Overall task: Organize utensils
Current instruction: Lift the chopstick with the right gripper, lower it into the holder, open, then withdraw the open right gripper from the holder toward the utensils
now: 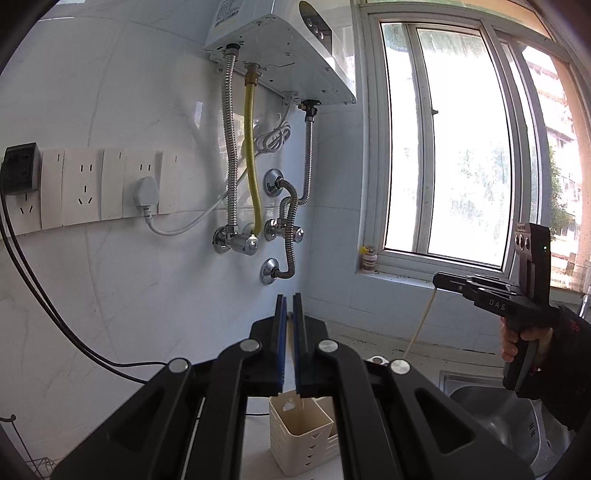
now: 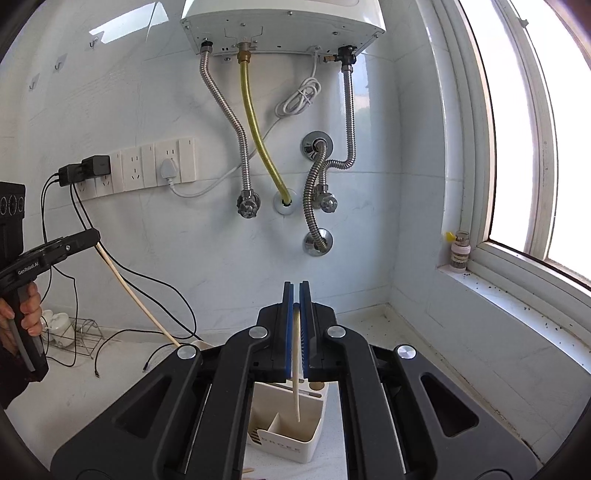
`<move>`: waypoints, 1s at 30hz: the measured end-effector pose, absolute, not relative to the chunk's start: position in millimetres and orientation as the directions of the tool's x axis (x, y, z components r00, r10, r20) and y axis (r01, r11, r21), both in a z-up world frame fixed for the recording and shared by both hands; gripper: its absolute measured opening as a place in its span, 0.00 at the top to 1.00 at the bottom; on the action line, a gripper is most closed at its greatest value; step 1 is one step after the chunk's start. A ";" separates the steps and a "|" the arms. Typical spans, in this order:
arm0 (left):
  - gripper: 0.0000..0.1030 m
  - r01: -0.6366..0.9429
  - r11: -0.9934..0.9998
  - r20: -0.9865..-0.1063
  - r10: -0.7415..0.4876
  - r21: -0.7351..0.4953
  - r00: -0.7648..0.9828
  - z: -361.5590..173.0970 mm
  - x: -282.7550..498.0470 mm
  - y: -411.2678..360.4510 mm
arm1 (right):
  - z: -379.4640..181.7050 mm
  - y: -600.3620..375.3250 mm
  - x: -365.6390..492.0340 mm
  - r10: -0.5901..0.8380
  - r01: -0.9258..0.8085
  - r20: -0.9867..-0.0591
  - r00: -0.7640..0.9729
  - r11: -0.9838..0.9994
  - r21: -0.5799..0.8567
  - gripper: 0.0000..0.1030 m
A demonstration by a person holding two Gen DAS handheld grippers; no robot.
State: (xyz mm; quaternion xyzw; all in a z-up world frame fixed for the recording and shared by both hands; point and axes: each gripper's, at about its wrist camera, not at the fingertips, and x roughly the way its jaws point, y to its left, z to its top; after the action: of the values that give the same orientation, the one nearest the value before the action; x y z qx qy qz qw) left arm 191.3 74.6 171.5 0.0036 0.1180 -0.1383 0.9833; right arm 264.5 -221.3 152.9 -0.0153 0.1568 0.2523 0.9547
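Observation:
A cream utensil holder point(image 1: 301, 435) with compartments stands on the counter below both grippers; it also shows in the right wrist view point(image 2: 295, 424). My left gripper point(image 1: 290, 306) is shut on a pale chopstick point(image 1: 298, 391) that hangs down over the holder; from the right wrist view this gripper point(image 2: 92, 236) holds the chopstick point(image 2: 136, 295) slanting down to the holder. My right gripper point(image 2: 296, 291) is shut on another pale chopstick point(image 2: 296, 387), its tip inside a compartment; in the left wrist view this gripper point(image 1: 437, 282) holds the chopstick point(image 1: 421, 325).
A steel sink point(image 1: 509, 417) lies right of the holder. A water heater point(image 2: 284, 22) with hoses hangs on the tiled wall. Sockets and black cables point(image 2: 110, 173) are at left, with a wire rack point(image 2: 70, 336). A small bottle point(image 2: 458, 251) sits on the window sill.

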 end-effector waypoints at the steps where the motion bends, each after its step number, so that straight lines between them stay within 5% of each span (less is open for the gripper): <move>1: 0.97 0.270 0.963 -0.248 -0.266 -0.016 0.932 166.9 196.9 72.5 | 147.8 -218.7 267.9 0.472 -0.485 -0.321 0.821 0.874 0.045 0.97; 20: 0.97 0.251 0.968 -0.484 -0.225 -0.011 0.846 87.5 237.0 71.5 | 96.6 -196.7 302.5 0.420 -0.456 -0.524 0.741 0.888 0.068 0.97; 23: 0.88 0.237 0.971 -0.471 -0.216 -0.015 0.855 85.8 233.5 77.8 | 93.4 -193.6 304.7 0.411 -0.459 -0.547 0.730 0.887 0.054 0.96; 26: 0.66 0.218 0.976 -0.456 -0.193 0.002 0.869 88.7 228.2 83.1 | 95.3 -193.4 305.0 0.402 -0.451 -0.549 0.733 0.891 0.050 0.76; 30: 0.63 0.185 0.983 -0.439 -0.162 0.009 0.884 98.4 223.3 92.5 | 101.4 -193.3 304.1 0.382 -0.435 -0.539 0.751 0.900 0.030 0.72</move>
State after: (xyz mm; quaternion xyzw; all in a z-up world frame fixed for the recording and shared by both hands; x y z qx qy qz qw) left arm 223.3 92.5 98.4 0.0252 0.2240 -0.0893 0.9702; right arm 304.1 -193.3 101.4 -0.0486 0.2771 0.2186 0.9344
